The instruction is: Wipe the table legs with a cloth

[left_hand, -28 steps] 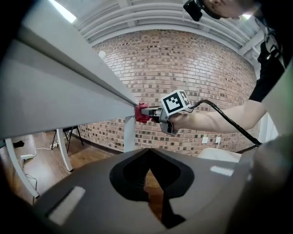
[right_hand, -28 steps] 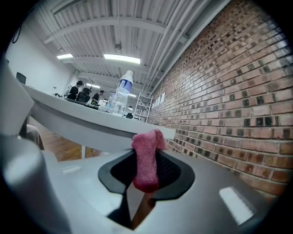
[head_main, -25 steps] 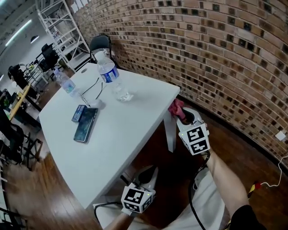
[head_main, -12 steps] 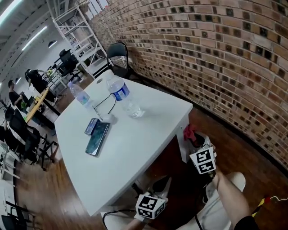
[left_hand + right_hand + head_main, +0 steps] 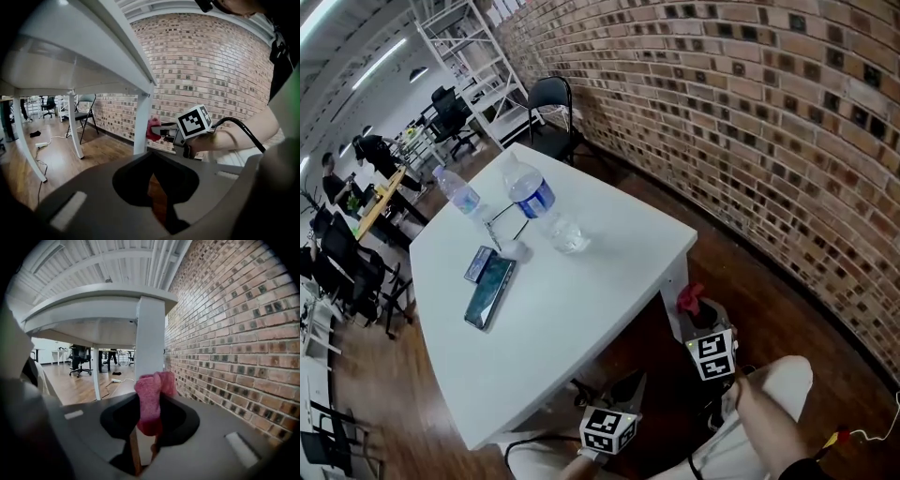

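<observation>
We hold a two-jaw gripper in each hand, both low beside the near corner of the white rectangular table. The right gripper is clenched on a crumpled pink cloth; in its own view, the jaws pinch the lower end of the cloth and the rest bunches up above the tips of the right gripper. The cloth sits right at the white square table leg under that corner, on the side facing the red-brown brick wall. From the left gripper view, the cloth seems to touch the leg partway up, though we cannot be sure of contact. The left gripper is closed on nothing and points under the tabletop, well apart from the leg; in its own view, the left gripper has its jaws together. On the tabletop, far from the cloth, stand two clear plastic water bottles and a dark phone. A black folding chair stands by the wall on the dark wooden floor.
</observation>
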### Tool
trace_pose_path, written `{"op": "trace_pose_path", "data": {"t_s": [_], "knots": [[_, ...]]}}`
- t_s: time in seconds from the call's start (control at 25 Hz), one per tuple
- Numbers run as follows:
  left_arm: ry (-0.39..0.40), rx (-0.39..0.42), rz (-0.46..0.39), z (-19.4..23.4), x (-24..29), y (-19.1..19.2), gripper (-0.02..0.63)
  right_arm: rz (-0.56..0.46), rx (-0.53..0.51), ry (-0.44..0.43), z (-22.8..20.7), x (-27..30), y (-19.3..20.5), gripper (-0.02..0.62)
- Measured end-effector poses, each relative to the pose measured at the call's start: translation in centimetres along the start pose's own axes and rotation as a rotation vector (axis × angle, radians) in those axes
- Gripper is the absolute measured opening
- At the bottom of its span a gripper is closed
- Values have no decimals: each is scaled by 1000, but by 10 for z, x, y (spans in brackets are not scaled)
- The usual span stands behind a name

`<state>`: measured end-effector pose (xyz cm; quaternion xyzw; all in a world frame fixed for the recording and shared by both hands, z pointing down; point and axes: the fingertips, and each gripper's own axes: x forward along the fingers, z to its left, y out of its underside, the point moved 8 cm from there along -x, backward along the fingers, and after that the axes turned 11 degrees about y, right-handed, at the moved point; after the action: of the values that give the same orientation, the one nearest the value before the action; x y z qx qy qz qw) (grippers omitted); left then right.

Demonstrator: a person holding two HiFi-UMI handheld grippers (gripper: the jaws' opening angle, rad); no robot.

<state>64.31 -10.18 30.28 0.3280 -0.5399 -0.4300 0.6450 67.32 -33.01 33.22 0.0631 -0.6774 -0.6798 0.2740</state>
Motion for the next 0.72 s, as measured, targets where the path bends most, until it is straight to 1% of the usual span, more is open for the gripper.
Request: {"op": "trace_pose_path", "data": {"t_s": [0.24, 0.36, 0.48, 0.56, 0.72], "knots": [[-50, -35, 36, 11, 14, 11, 3, 95, 3, -42, -3, 15, 34, 91], [-60, -56, 53, 12, 23, 14, 3, 130, -9, -60, -4, 21, 45, 92], [-68, -70, 62, 10, 31, 17, 3, 191, -23, -78, -2, 28, 67, 92], [-68, -79, 59, 8, 36, 20, 3, 224, -7, -70, -1, 34, 84, 92], [-78, -65, 55, 19, 42, 20, 3, 223, 52, -29, 8, 60, 103, 92]]}}
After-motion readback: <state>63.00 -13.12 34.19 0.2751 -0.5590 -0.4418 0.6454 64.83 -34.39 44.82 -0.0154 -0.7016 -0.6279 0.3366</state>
